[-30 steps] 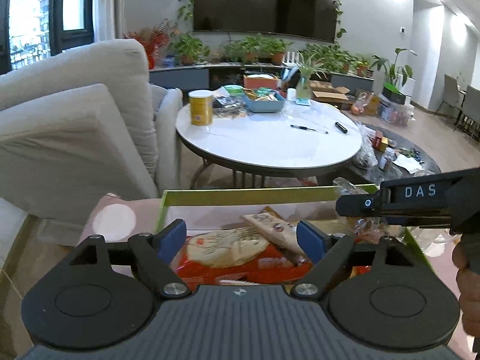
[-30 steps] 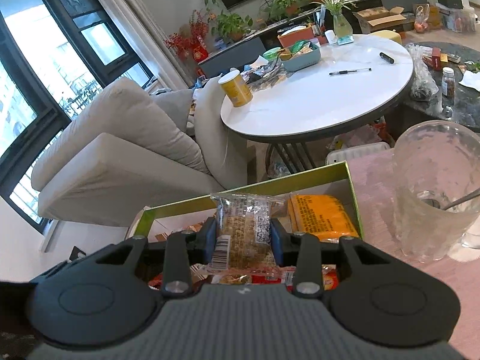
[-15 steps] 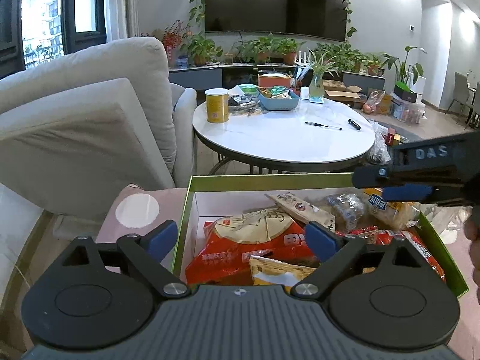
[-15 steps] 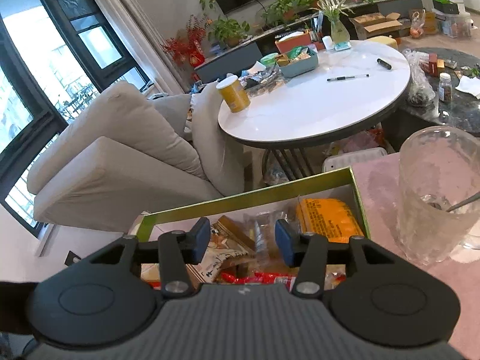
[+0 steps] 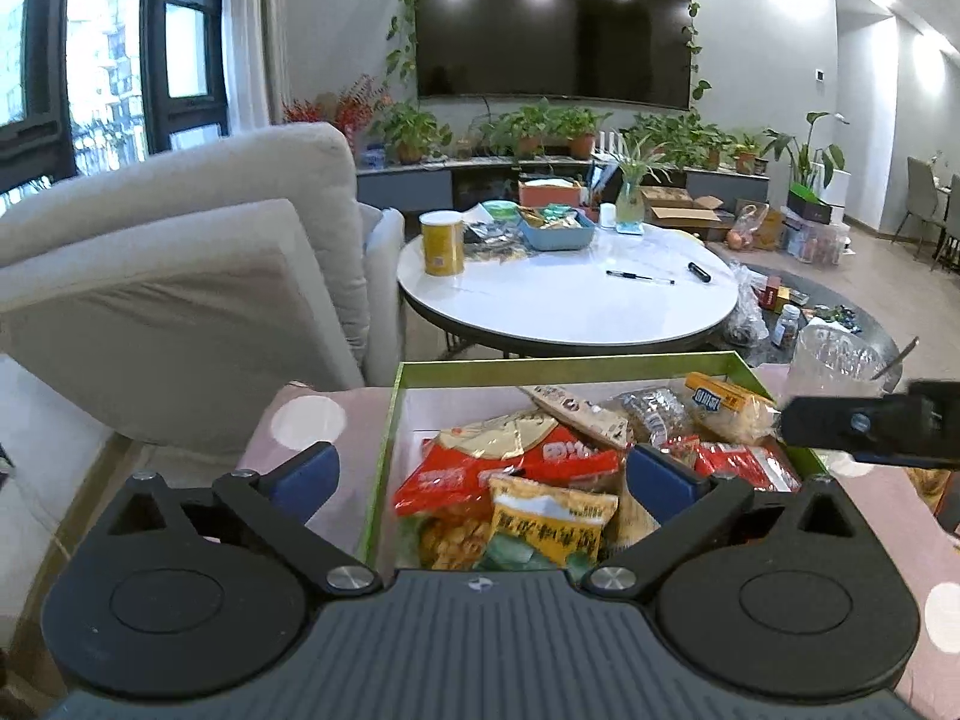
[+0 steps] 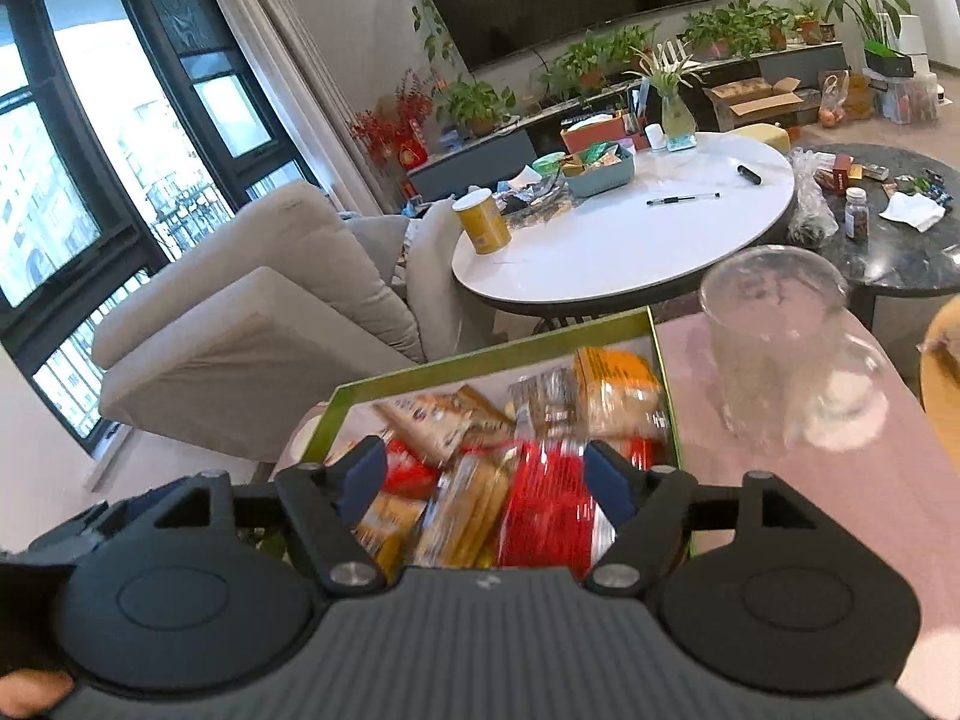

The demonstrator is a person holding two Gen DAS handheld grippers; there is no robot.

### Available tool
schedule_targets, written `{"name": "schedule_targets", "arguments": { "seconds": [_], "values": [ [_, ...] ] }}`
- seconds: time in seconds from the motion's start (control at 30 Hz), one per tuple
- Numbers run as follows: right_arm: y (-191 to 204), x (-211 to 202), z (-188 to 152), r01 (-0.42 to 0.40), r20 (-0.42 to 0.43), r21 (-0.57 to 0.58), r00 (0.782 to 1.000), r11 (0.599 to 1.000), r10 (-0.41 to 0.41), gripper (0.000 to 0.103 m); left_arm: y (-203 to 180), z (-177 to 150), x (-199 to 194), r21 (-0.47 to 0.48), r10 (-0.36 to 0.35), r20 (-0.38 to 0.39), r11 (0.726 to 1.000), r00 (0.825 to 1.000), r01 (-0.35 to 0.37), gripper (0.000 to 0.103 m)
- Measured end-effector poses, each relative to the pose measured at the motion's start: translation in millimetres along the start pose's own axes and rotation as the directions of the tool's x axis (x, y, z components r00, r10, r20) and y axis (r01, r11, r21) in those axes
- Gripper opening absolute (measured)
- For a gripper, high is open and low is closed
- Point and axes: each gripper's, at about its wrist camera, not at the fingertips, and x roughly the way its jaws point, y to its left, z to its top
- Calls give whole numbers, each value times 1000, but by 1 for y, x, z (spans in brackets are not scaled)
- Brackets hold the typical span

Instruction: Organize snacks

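A green-rimmed box (image 5: 540,363) (image 6: 480,354) on the pink tabletop holds several snack packets. Among them are a red bag (image 5: 516,456), a yellow packet (image 5: 549,519), an orange packet (image 5: 720,405) (image 6: 618,384) and a clear-wrapped bar (image 5: 651,414) (image 6: 546,396). My left gripper (image 5: 483,474) hangs over the box's near left side, its jaws opening wide and gripping nothing. My right gripper (image 6: 485,477) hovers over the near right part, its jaws also opening, with a red packet (image 6: 546,504) lying loose below. The right gripper (image 5: 870,426) also shows at the right edge of the left wrist view.
A clear glass jug (image 6: 780,348) (image 5: 834,360) stands on the pink cloth just right of the box. Beyond the tabletop are a beige sofa (image 5: 180,276) to the left and a round white table (image 5: 570,300) with a yellow can (image 5: 443,243).
Both grippers drew back and up from the box while their jaws spread. The right one let go of the clear-wrapped bar, which now lies in the box. The left pads widened away from the red bag.
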Motion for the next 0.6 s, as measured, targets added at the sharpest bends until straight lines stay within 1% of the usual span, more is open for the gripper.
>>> {"name": "schedule_targets", "arguments": {
  "seconds": [0.1,0.17,0.4,0.6],
  "values": [
    [9,-18,-10,44,21,-47,999,998,-43,65,-2,-6,-18,8,1,5,1000,1000,-1,103],
    [14,-28,-16,60,37,-73,998,996,-57,65,-3,-11,-29,16,-1,11,1000,1000,1,103],
    [28,-55,-30,49,89,-135,995,990,-37,65,-6,-27,-65,8,-6,35,1000,999,6,103],
    [35,-70,-42,75,110,-169,992,983,-57,65,-9,-38,-88,15,31,39,999,999,-32,103]
  ]
}}
